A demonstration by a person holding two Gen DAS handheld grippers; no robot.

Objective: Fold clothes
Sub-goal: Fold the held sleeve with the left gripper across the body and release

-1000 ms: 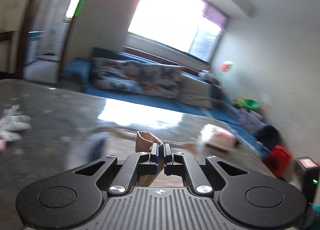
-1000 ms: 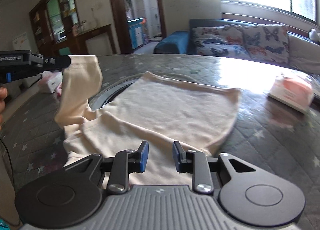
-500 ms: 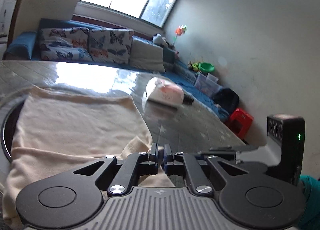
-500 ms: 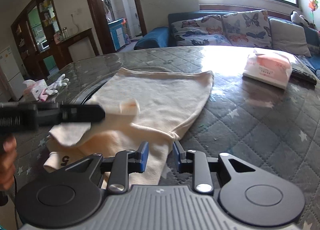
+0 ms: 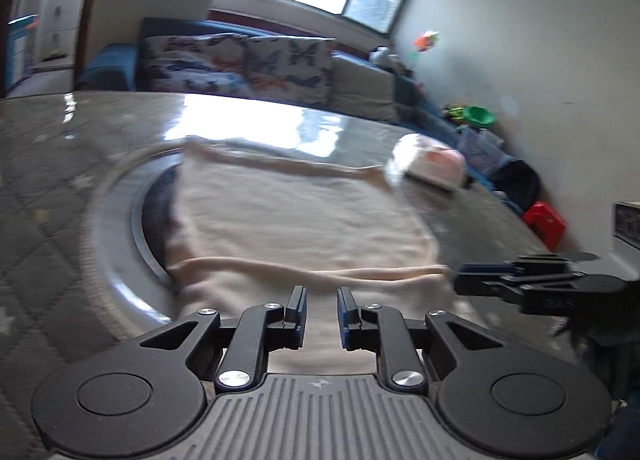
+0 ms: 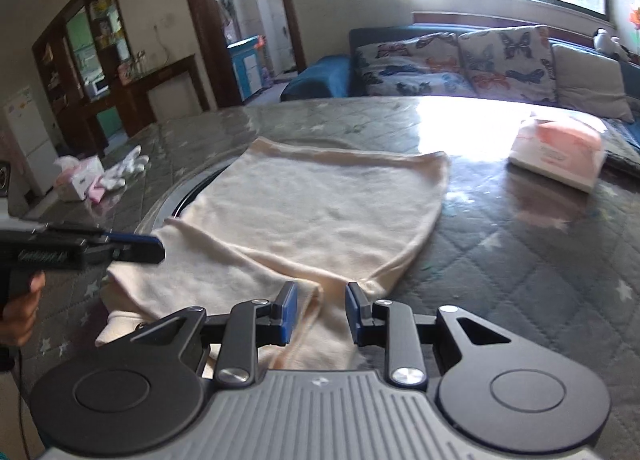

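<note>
A cream garment (image 6: 320, 216) lies flat on the grey quilted table (image 6: 520, 260), its near part folded over in a band; it also shows in the left wrist view (image 5: 296, 228). My left gripper (image 5: 322, 314) is open and empty, just above the near folded edge; it appears from the side in the right wrist view (image 6: 132, 248) at the garment's left edge. My right gripper (image 6: 320, 310) is open and empty over the near right corner of the garment; it appears in the left wrist view (image 5: 480, 280) at the right.
A pink-and-white tissue pack (image 6: 560, 152) lies on the table at the far right. A small tissue pack and a white glove (image 6: 120, 172) lie at the far left. A round glass turntable rim (image 5: 120, 244) lies under the garment. A sofa stands behind.
My left gripper carried the held sleeve across onto the garment, laid it down and opened. My right gripper stayed open near the front edge.
</note>
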